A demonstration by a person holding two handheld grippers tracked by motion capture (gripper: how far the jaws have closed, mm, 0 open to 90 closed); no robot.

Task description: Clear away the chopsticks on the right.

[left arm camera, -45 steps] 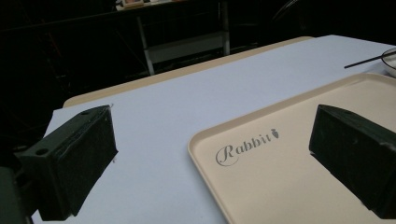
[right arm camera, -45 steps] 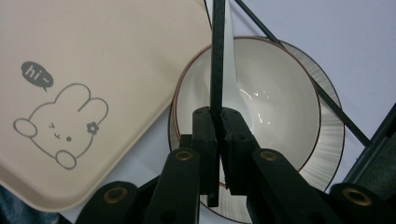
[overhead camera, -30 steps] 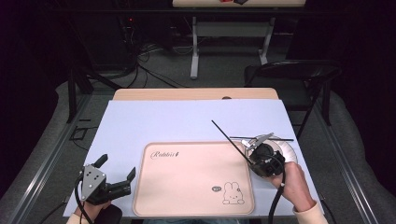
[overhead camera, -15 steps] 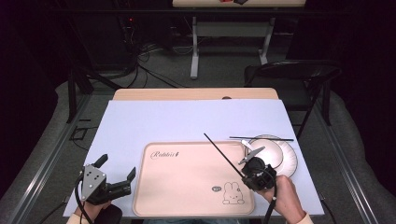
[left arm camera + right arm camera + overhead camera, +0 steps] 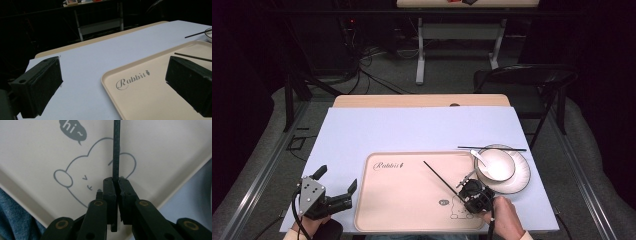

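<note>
- Now the right gripper (image 5: 473,194) sits low over the near right corner of the tray (image 5: 387,210); a second ago it was up by the bowl (image 5: 495,164), so it has come down and toward the person with one chopstick (image 5: 439,176).
- Bowl and the plate (image 5: 523,175) under it are uncovered, spoon (image 5: 480,157) inside the bowl, second chopstick (image 5: 492,148) lying across the plate's far rim.
- My read: first chopstick is being carried to the tray, one more left to fetch.
- Right jaws are clenched on the chopstick (image 5: 116,150): in the right gripper view the pads pinch it near one end, and the shaft runs straight out past the tips over the bear drawing (image 5: 82,182).
- From above, the stick slants up-left from the jaws over the tray; can't tell whether its far tip touches the tray.
- Left gripper (image 5: 337,192) is parked off the tray's near left corner, jaws wide apart, nothing between them; the left gripper view puts the tray edge (image 5: 110,75) between the jaws.
- Likely next: lower flat, release.
</note>
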